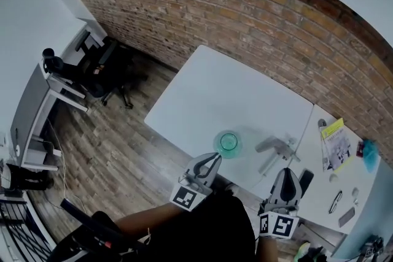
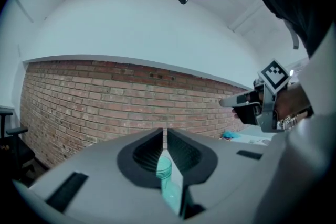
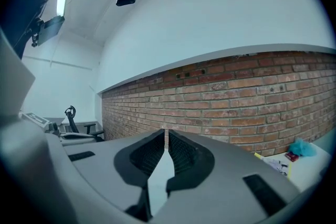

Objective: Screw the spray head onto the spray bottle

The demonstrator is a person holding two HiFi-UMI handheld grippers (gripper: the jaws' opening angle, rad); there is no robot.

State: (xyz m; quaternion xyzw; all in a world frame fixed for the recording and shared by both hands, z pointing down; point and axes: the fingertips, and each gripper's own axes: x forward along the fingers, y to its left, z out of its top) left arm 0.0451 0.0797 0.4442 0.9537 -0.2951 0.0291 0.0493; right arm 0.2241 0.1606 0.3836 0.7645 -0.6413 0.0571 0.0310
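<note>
Facing the translucent green plastic bottle, your left gripper is closed, empty. Right of the bottle, your right gripper is likewise.

The right gripper points nearly level, its two dark ribbed jaws closed tip to tip with nothing between them. Below the tips, a pale surface shows through the gap between the jaws. Straight ahead runs a red brick wall under a plain white wall. Far left stand a desk and a black office chair. At the right edge lie papers and a blue thing near the bricks.
</note>
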